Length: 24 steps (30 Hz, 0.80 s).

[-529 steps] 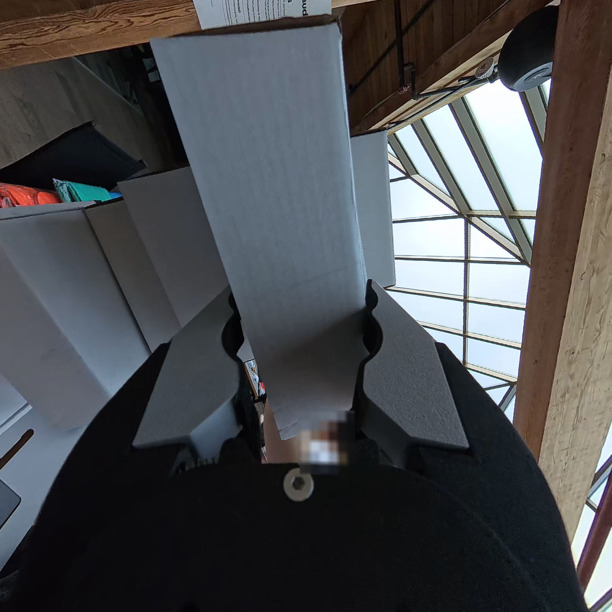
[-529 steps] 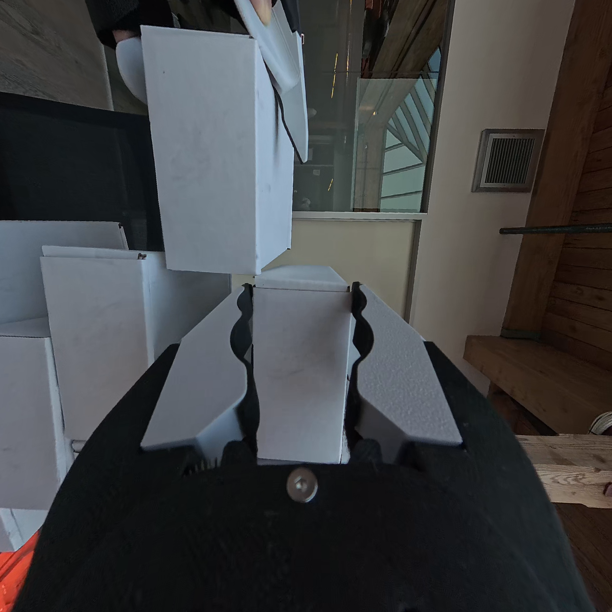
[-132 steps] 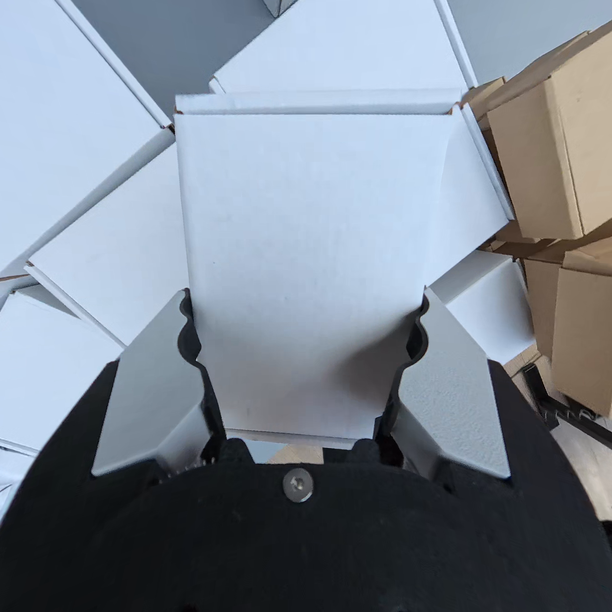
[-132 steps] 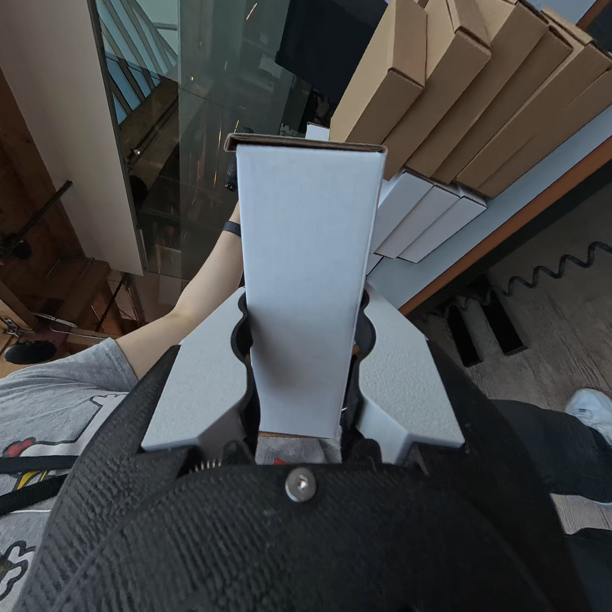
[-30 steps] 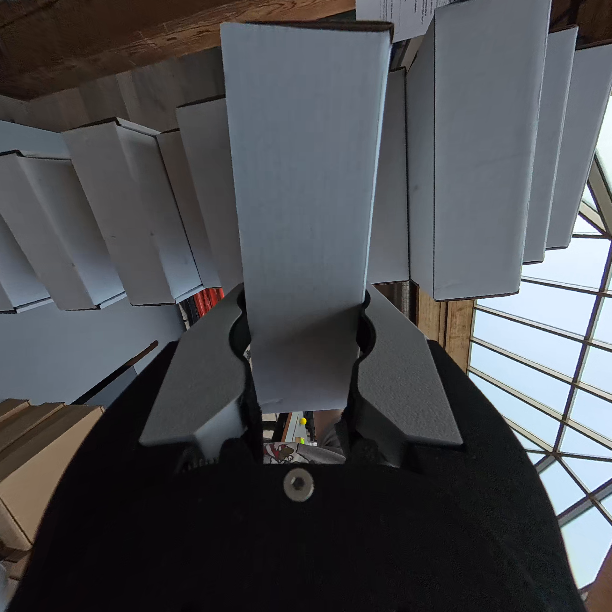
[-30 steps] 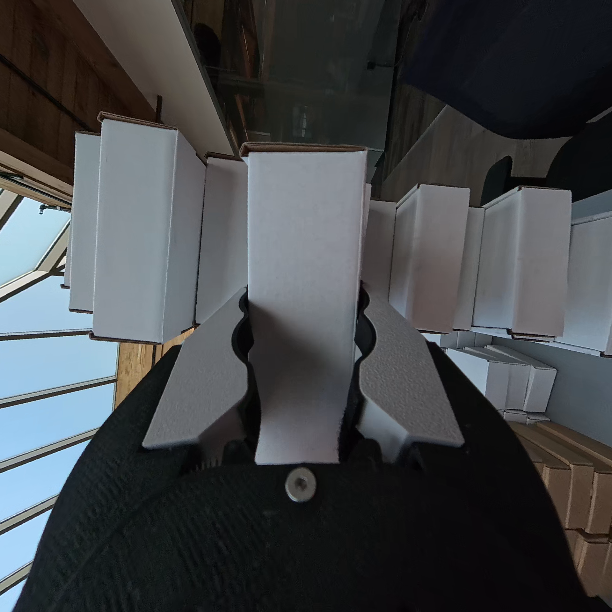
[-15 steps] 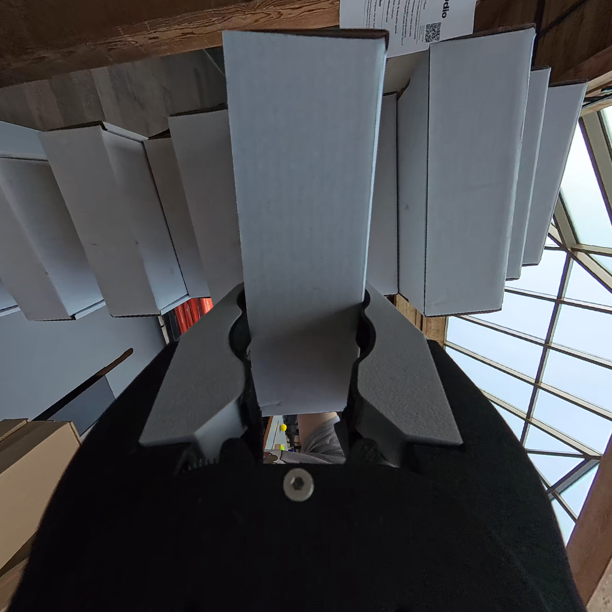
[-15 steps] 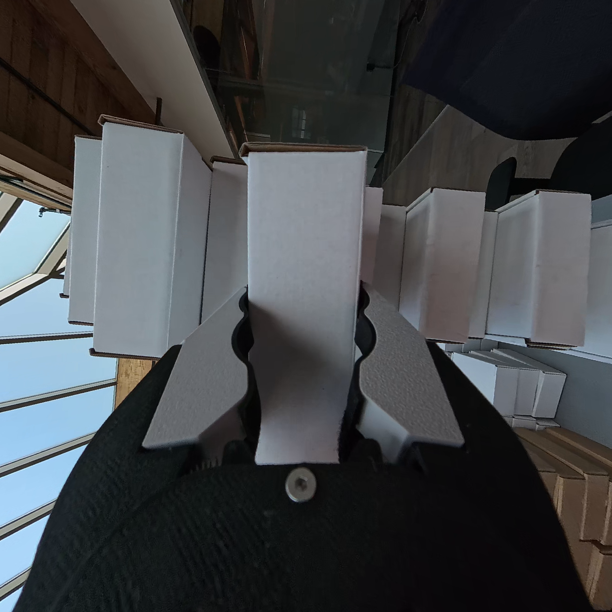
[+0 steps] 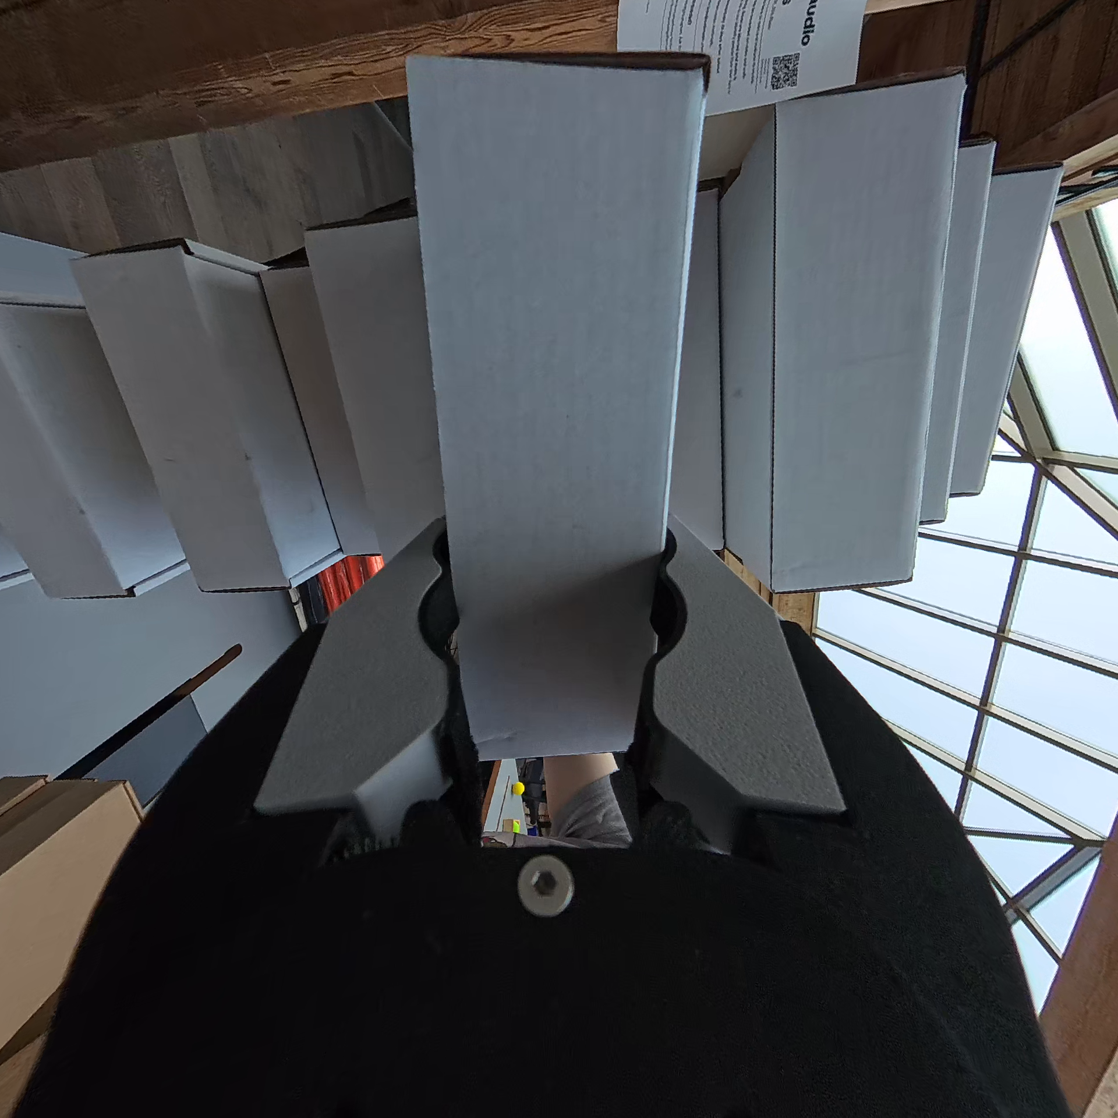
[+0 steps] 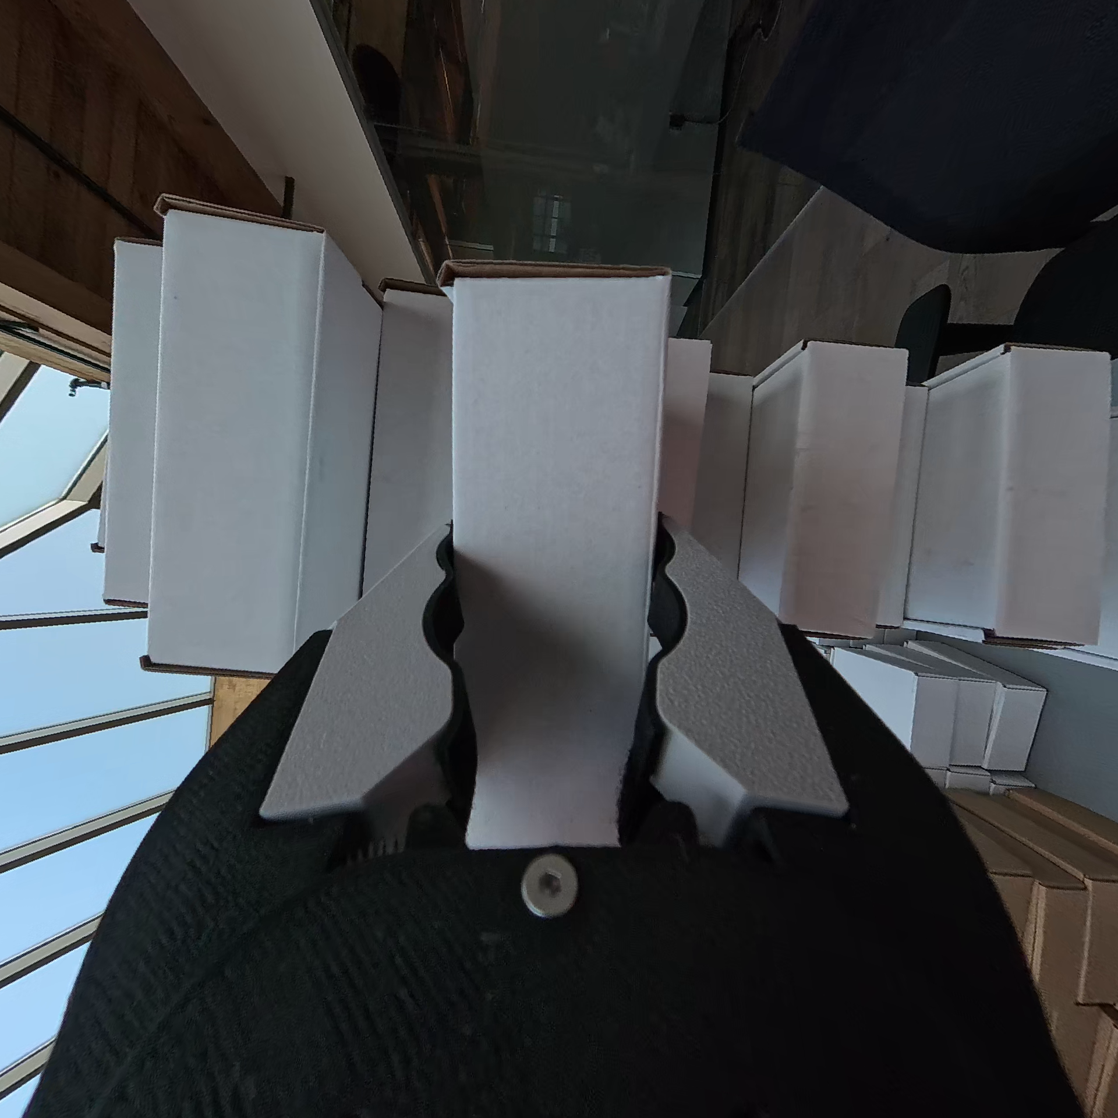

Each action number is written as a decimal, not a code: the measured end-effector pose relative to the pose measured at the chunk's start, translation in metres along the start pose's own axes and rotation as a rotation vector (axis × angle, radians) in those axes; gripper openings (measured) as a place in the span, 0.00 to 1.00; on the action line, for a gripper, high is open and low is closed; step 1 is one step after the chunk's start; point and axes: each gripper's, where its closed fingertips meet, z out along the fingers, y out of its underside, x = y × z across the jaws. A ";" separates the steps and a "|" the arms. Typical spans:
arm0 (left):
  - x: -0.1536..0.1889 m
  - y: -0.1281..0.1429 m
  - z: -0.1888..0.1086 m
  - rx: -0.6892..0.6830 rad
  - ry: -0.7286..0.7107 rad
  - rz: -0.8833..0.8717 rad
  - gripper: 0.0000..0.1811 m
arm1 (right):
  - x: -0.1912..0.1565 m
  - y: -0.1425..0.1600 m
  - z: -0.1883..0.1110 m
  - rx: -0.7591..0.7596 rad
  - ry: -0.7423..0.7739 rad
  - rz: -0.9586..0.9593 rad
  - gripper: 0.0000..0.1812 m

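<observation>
While each gripper's jaws clamp one white box (image 9: 556, 363) (image 10: 556, 514) by its near end, its long axis runs toward 12 o'clock, between the shelved boxes (image 9: 847, 333).

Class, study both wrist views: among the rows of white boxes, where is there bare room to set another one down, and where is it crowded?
Free patch: the bare grey surface bordered by the left-hand white boxes and the brown cartons. Crowded: the boxes beside the held white box stand packed together, as do those in the right wrist view. Both tools, left tool and right tool, grip boxes.
</observation>
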 end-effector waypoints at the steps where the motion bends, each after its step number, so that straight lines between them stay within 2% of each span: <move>1: 0.000 0.000 0.001 -0.001 0.000 -0.001 0.35 | 0.000 0.000 0.001 -0.001 -0.002 0.002 0.34; 24: 0.002 0.003 0.007 -0.006 0.045 -0.030 0.35 | -0.005 0.005 0.011 0.000 -0.073 0.058 0.34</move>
